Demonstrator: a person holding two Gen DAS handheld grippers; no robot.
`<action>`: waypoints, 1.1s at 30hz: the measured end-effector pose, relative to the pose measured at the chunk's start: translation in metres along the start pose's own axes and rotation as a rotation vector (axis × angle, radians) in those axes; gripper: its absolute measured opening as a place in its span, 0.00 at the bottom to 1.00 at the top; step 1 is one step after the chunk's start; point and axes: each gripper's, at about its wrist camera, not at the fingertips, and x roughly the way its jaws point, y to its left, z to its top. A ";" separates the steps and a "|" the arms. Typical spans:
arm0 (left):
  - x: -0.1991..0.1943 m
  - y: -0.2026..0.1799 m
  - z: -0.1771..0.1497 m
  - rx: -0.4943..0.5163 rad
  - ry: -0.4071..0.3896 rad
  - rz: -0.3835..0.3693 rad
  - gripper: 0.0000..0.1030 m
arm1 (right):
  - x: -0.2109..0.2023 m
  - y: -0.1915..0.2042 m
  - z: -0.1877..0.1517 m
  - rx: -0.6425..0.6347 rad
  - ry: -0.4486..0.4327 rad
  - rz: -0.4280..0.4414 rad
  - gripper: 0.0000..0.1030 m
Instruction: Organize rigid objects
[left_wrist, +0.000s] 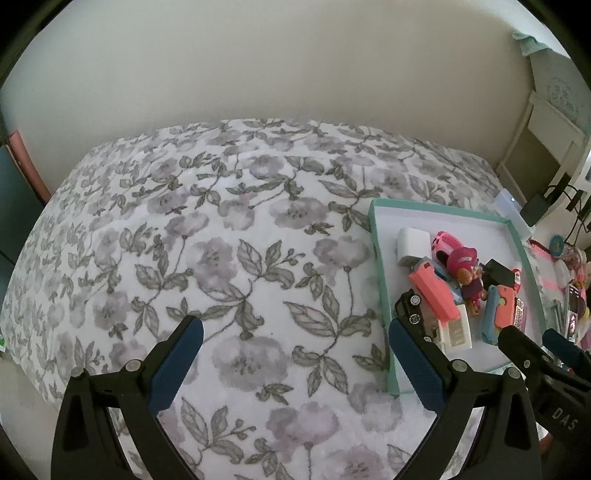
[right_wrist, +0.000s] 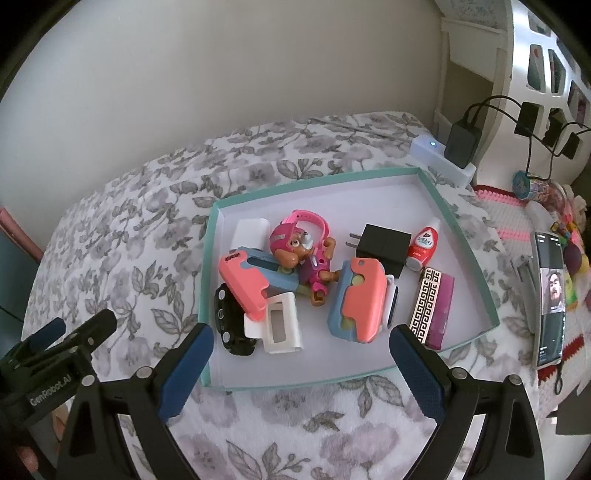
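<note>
Plastic toys (right_wrist: 295, 280) in rectangular teal-rimmed tray (right_wrist: 461, 236) on floral blanket (right_wrist: 147, 221)

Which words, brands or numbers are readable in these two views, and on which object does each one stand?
"GenRobot.AI": white letters on the black left gripper body, seen in the right wrist view.
"DAS": white letters on the black right gripper body, seen in the left wrist view; the word seems cut off.
Small red squeeze bottle with white cap: blue logo, too blurred to read.
Coral and blue plastic case: dark print, too small.
Upright smartphone: screen text unreadable.
</note>
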 end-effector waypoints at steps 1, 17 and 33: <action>0.000 0.000 0.000 0.002 -0.002 0.005 0.98 | 0.000 0.000 0.000 0.002 -0.002 0.001 0.95; 0.001 0.000 -0.001 -0.003 -0.001 0.041 0.98 | 0.000 -0.001 0.001 0.006 -0.007 -0.001 0.95; 0.005 0.002 -0.002 -0.007 0.024 0.077 0.98 | 0.002 -0.003 0.000 0.000 0.000 -0.004 0.95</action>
